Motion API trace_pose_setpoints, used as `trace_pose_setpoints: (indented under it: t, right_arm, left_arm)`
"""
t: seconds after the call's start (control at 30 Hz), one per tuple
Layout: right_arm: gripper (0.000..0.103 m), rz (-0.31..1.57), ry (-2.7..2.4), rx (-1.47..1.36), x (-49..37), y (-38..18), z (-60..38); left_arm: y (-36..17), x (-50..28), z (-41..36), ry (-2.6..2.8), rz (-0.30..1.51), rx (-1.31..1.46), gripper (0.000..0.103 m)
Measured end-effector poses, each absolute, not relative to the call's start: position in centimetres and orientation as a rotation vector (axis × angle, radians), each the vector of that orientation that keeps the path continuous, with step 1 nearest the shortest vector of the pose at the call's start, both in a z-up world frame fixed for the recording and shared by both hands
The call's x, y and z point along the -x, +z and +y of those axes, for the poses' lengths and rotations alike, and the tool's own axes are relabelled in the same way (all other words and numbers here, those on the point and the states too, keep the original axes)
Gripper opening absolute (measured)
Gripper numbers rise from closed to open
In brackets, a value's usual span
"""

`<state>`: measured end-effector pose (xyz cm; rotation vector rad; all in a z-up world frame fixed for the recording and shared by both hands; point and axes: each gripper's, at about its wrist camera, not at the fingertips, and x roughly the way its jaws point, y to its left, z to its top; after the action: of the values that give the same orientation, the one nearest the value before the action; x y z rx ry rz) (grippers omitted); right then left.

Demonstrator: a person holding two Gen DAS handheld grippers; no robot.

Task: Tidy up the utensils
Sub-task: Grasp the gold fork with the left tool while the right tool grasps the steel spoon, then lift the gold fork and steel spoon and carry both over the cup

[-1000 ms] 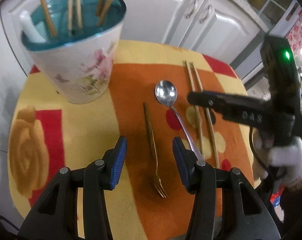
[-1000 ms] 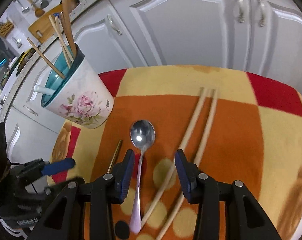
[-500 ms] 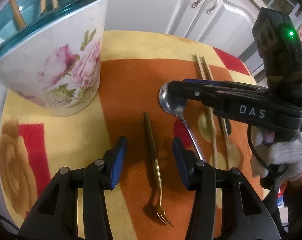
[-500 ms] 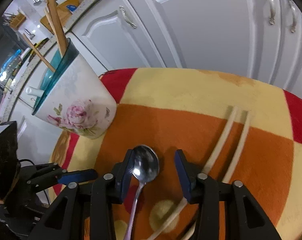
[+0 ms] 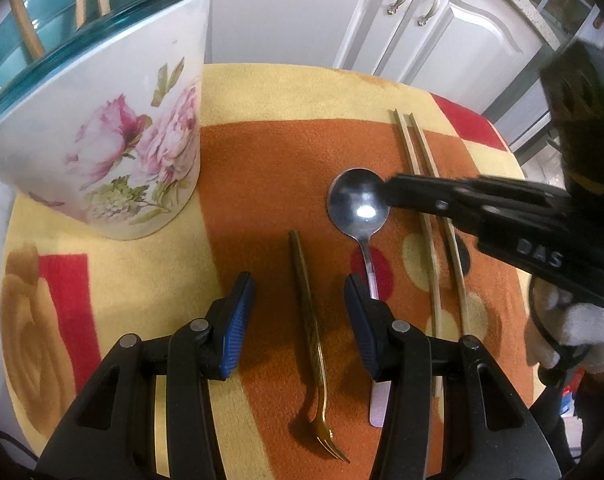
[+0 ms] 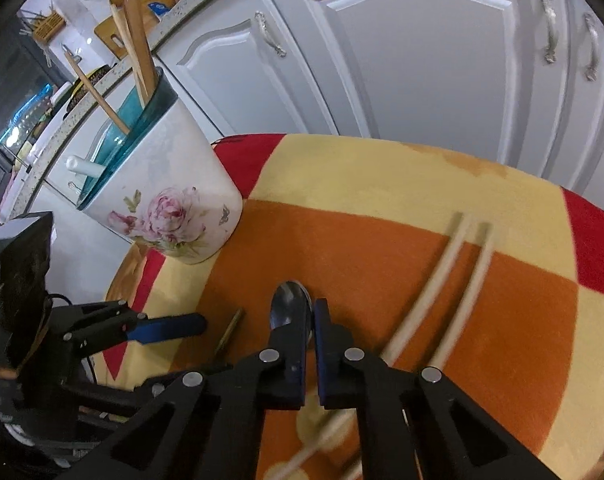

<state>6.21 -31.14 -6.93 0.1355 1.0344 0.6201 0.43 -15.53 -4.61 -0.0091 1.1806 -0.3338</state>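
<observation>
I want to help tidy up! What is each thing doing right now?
Spoon: flat on the cloth, bowl nipped by the right gripper.
Fork: flat, untouched, between the open jaws of the left gripper.
Chopsticks: flat, side by side, untouched.
Cup: upright, sticks already in it.
Cupboard doors: shut.

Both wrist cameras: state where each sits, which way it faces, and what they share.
Left wrist: on the left gripper, looking steeply down at the gold fork between its open jaws; a gloved hand shows at right.
Right wrist: on the right gripper, facing down and toward the cabinets, jaws just closed on the spoon bowl.
Shared: spoon, fork, chopsticks, floral holder, and each other's gripper.
</observation>
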Motion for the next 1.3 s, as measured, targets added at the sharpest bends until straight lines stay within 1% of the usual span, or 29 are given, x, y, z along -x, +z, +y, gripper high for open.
trace_pose_setpoints:
  t: [0.03,0.17,0.2,0.27,0.3,0.33,0.37,0.4,0.43,0.47,0.7,0.73,0.77,0.87,1.13,1.2,1.3]
  right_arm:
    - [0.003,1.034,0.615,-0.142,-5.9,-6.9,-31.6]
    - [0.003,1.039,0.61,-0.154,-4.7,-6.9,-32.9]
    - [0.003,1.043,0.607,-0.15,-4.3,-7.0,-33.1]
    - [0.003,1.051,0.592,-0.156,-4.2,-7.2,-33.5]
    - [0.003,1.044,0.584,-0.164,-4.2,-7.1,-33.6]
    - [0.004,1.03,0.582,-0.18,-4.2,-6.9,-33.8]
    - [0.009,1.027,0.599,-0.204,-4.3,-6.8,-33.7]
    - [0.014,1.031,0.609,-0.217,-4.5,-6.8,-33.6]
    - [0.025,1.032,0.613,-0.218,-4.7,-6.7,-33.3]
    - [0.028,1.024,0.615,-0.206,-4.8,-6.6,-32.9]
    - [0.027,1.026,0.666,-0.132,-6.9,-7.0,-30.4]
    - [0.02,1.033,0.671,-0.12,-7.1,-7.3,-30.0]
    - [0.011,1.047,0.681,-0.102,-7.3,-7.7,-29.6]
    - [0.004,1.048,0.706,-0.117,-6.8,-7.9,-30.0]
    - [0.004,1.064,0.688,-0.141,-4.4,-7.9,-32.3]
    - [0.004,1.071,0.684,-0.135,-4.1,-8.0,-32.4]
    - [0.012,1.073,0.661,-0.12,-4.3,-7.9,-32.0]
  left_arm:
    - [-4.6,-0.4,-15.5,-0.334,1.18,0.01,0.044]
    - [-4.7,-0.3,-14.9,-0.317,1.169,-0.005,0.024]
    - [-4.7,-0.3,-14.7,-0.318,1.169,0.008,0.023]
    - [-4.8,-0.4,-14.1,-0.321,1.178,0.041,0.016]
    - [-4.8,-0.5,-13.9,-0.321,1.182,0.05,0.014]
    - [-4.8,-0.4,-13.7,-0.322,1.185,0.058,0.011]
    - [-4.7,-0.4,-13.5,-0.323,1.187,0.061,0.009]
    - [-4.7,-0.3,-13.4,-0.323,1.186,0.061,0.009]
    - [-4.7,-0.2,-13.3,-0.321,1.185,0.06,0.009]
    - [-4.7,-0.1,-13.1,-0.32,1.185,0.061,0.009]
    - [-4.8,0.1,-12.3,-0.322,1.203,0.088,0.009]
    - [-4.8,0.1,-12.3,-0.322,1.207,0.086,0.009]
    - [-4.8,-0.1,-12.4,-0.32,1.211,0.083,0.009]
    - [-4.7,-0.3,-12.7,-0.315,1.212,0.056,0.011]
    - [-4.8,-1.4,-13.1,-0.297,1.199,0.048,0.012]
    - [-4.9,-1.6,-13.2,-0.303,1.188,0.042,0.009]
    - [-4.9,-1.5,-12.7,-0.313,1.187,0.072,0.009]
